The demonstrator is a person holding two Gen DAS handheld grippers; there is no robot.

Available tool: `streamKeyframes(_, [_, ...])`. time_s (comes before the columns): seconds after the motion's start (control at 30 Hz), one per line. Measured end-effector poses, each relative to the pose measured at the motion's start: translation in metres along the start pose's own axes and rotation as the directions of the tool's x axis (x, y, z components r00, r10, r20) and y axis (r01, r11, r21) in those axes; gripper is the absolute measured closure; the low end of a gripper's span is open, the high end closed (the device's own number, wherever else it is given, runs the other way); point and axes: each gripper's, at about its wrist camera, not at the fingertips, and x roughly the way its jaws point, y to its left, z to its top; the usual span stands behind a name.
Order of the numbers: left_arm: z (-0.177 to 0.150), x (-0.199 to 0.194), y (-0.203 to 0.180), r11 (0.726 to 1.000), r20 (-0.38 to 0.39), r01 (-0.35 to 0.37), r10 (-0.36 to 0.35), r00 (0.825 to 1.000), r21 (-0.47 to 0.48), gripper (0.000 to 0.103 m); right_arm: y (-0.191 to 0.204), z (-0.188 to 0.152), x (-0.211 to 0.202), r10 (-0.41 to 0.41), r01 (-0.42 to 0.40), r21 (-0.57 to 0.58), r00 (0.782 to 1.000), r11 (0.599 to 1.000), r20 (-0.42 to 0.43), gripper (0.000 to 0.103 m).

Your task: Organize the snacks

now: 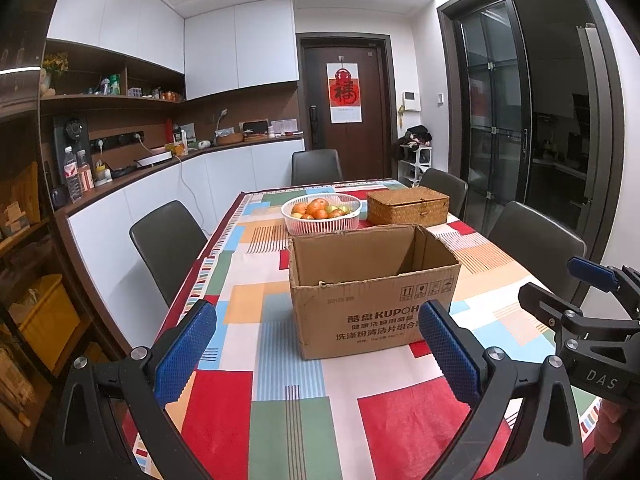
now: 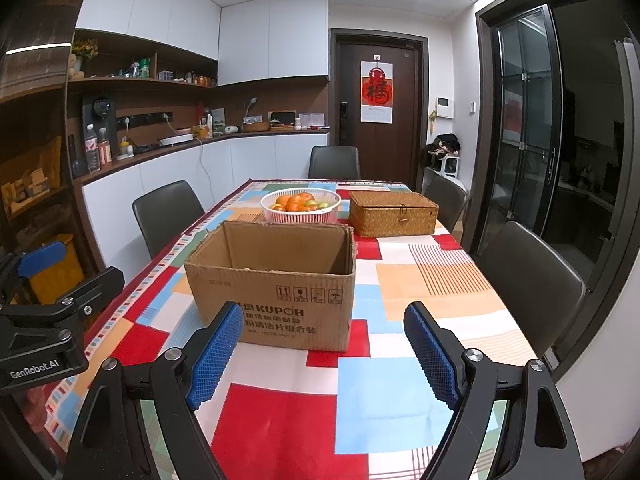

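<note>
Cardboard box (image 1: 372, 292) stands mid-table; left gripper (image 1: 316, 354) and right gripper (image 2: 324, 354) spread, holding nothing.

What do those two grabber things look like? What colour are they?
Both are black frames with round silver bolts and bumpy blue pads on the fingers. The left gripper has "GenRobot.AI" printed on its side. The right gripper has "DAS" on it. No cables or sleeves show.

A dining table (image 1: 304, 412) under a patchwork cloth stood among dark chairs (image 2: 168, 212), with white cabinets (image 1: 240, 44), a brown door (image 2: 380, 120) and dark glass sliding doors (image 1: 496, 120) around it.
</note>
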Motion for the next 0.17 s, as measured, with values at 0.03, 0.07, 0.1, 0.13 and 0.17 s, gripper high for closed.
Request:
streamKeyframes(0.03, [-0.0001,0.0004,-0.0001,1.000,0.000,-0.002,0.002,1.000,0.000,0.000,-0.0001,-0.0003,-0.0001,0.000,0.000,0.000,1.000,1.000,0.000,0.020])
streamKeyframes(0.07, [-0.0006,0.0004,-0.0001,1.000,0.000,-0.001,0.001,1.000,0.000,0.000,0.0001,-0.0006,-0.0002,0.001,-0.001,0.000,1.000,1.000,0.000,0.020])
streamKeyframes(0.1, [-0.0003,0.0005,0.0000,1.000,-0.001,0.000,0.000,1.000,0.001,0.000,-0.0001,-0.0007,-0.0001,0.001,-0.001,0.000,1.000,1.000,0.000,0.020])
streamKeyframes(0.13, [0.0000,0.0004,0.0000,1.000,0.000,-0.002,0.002,1.000,0.000,0.000,0.0003,-0.0005,-0.0002,0.000,0.000,0.000,1.000,1.000,0.000,0.020])
streamKeyframes(0.17, [-0.0005,0.0003,0.0000,1.000,-0.001,-0.002,0.002,1.000,0.000,0.000,0.0002,-0.0005,-0.0002,0.000,0.000,0.000,1.000,1.000,0.000,0.020])
